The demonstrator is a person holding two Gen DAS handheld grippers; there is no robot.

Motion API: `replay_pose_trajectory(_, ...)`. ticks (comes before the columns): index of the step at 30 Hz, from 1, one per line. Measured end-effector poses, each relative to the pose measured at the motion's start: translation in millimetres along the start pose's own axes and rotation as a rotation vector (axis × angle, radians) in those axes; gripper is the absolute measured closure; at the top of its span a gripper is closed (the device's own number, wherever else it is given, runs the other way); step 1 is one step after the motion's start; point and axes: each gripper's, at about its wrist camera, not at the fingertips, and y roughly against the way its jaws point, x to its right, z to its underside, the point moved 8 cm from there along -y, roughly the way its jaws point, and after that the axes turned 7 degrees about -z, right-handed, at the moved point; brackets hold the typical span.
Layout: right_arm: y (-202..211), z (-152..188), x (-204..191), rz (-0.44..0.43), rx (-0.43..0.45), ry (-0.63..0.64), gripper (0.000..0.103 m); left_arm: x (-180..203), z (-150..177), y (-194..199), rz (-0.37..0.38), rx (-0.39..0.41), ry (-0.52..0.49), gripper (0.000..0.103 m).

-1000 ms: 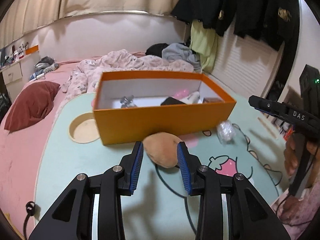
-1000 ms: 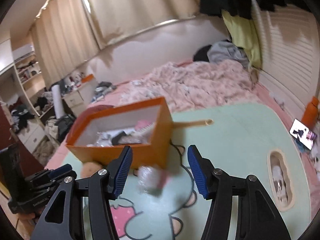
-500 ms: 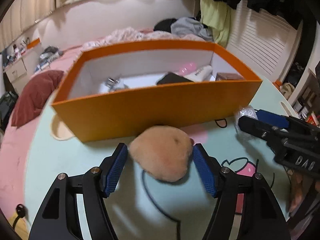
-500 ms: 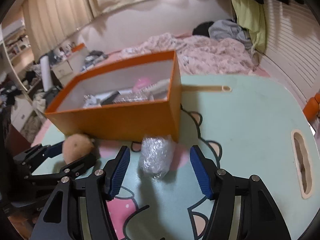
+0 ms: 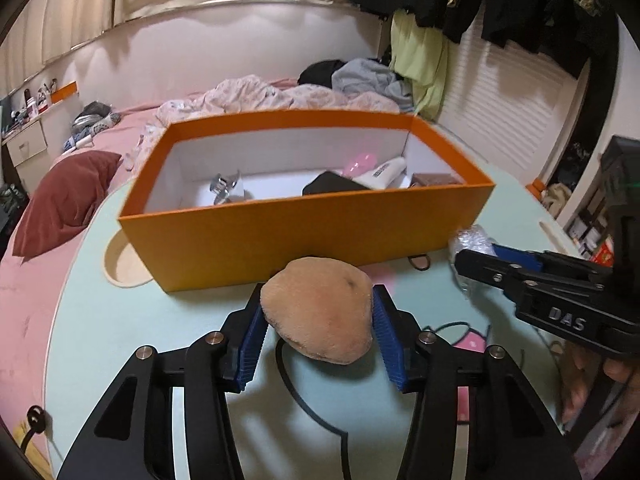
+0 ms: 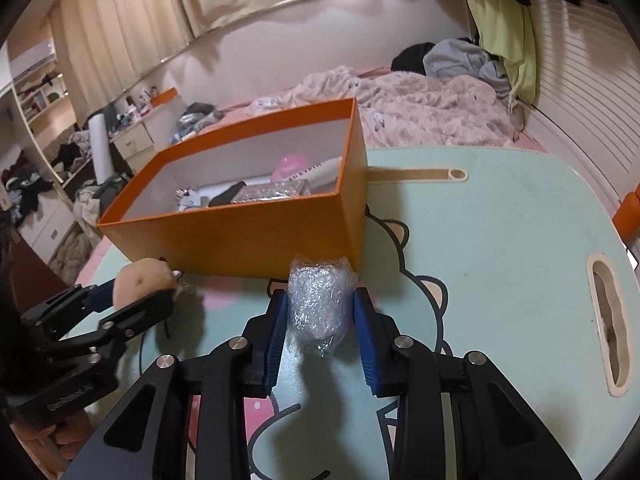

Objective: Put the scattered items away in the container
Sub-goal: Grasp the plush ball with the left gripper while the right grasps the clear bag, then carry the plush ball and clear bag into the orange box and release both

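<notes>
Both tongs have just been closing, each on an item. Our left gripper (image 5: 318,330) presses its blue pads against the two sides of a tan plush toy (image 5: 320,312), which sits just in front of the orange box (image 5: 280,240). Our right gripper (image 6: 320,336) clamps a bubble-wrap bundle (image 6: 320,304) at the box's near right corner. Both items are low over the mint-green table (image 6: 500,240), printed with a cartoon figure; we cannot tell whether either is lifted. Inside the box we see a pink item (image 5: 360,160), a white tube (image 5: 384,172) and a black item (image 5: 332,184).
</notes>
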Motion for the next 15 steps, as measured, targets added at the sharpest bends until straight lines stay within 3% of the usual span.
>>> replay_pose_trajectory(9, 30.4, -13.5, -15.8, -0.059, 0.088, 0.010, 0.072, -10.2, -22.0, 51.5, 0.032, 0.121, 0.026, 0.052)
replay_pose_trajectory(15, 46.4, -38.2, -39.0, -0.093, 0.165, 0.057, 0.072, -16.4, -48.7, 55.8, 0.014, 0.166, 0.028, 0.052)
